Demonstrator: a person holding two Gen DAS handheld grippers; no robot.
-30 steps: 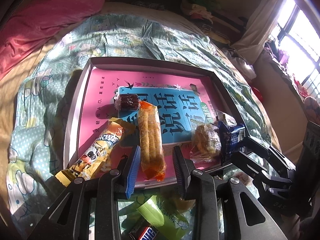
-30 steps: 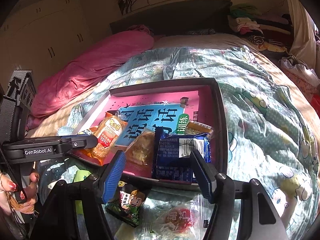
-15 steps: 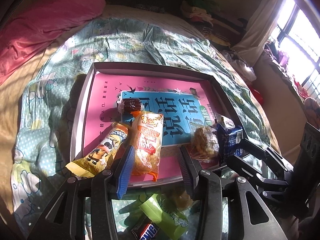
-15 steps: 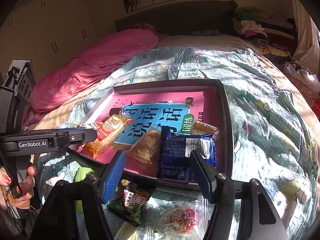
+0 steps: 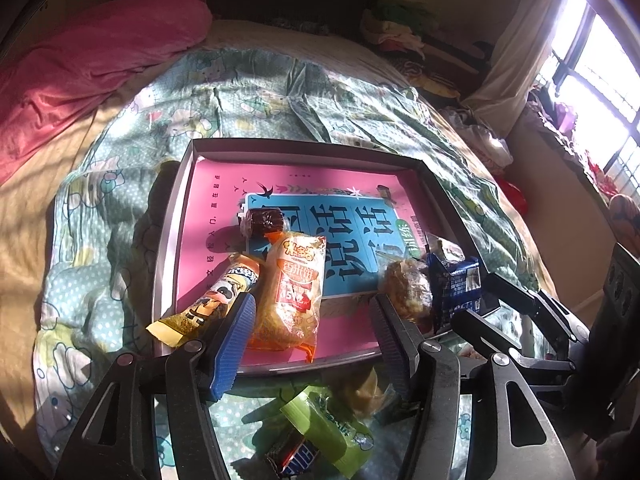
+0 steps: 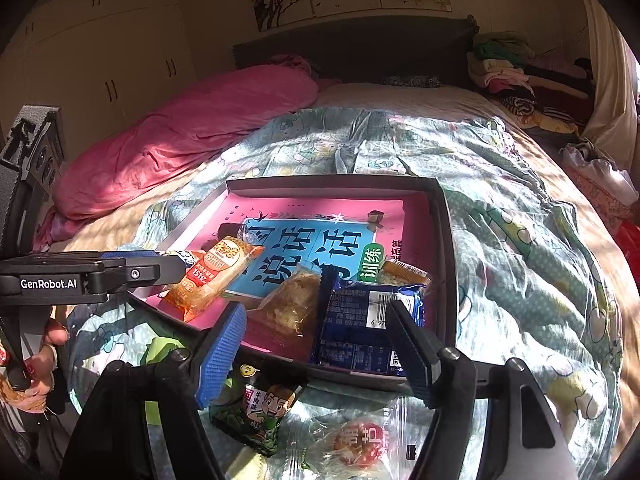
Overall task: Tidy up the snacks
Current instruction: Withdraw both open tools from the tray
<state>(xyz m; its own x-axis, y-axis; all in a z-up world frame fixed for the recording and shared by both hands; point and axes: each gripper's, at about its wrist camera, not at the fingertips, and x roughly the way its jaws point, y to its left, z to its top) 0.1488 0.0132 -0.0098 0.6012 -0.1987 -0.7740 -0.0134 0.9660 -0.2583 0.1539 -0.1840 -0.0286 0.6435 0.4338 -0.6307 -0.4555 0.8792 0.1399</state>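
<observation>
A grey box (image 5: 172,216) with a pink and blue book inside lies on the bed. In it are an orange snack pack (image 5: 290,292), a yellow bar (image 5: 208,304), a dark round sweet (image 5: 264,220), a clear crisp pack (image 5: 404,288) and a blue pack (image 5: 456,284). My left gripper (image 5: 312,320) is open and empty, just above the orange pack at the box's near edge. My right gripper (image 6: 316,340) is open and empty over the blue pack (image 6: 360,320) and crisp pack (image 6: 292,304). The box rim (image 6: 444,240) shows in the right wrist view too.
Loose snacks lie on the quilt in front of the box: a green pack (image 5: 332,428), a dark bar (image 5: 296,456), a green cartoon pack (image 6: 260,408) and a clear pack with a red sweet (image 6: 356,436). A pink duvet (image 6: 192,128) lies at the far left.
The orange pack went from between the left fingers, on its edge, to lying flat in the box; the left gripper opened wider and drew back. The right gripper pulled back slightly.
</observation>
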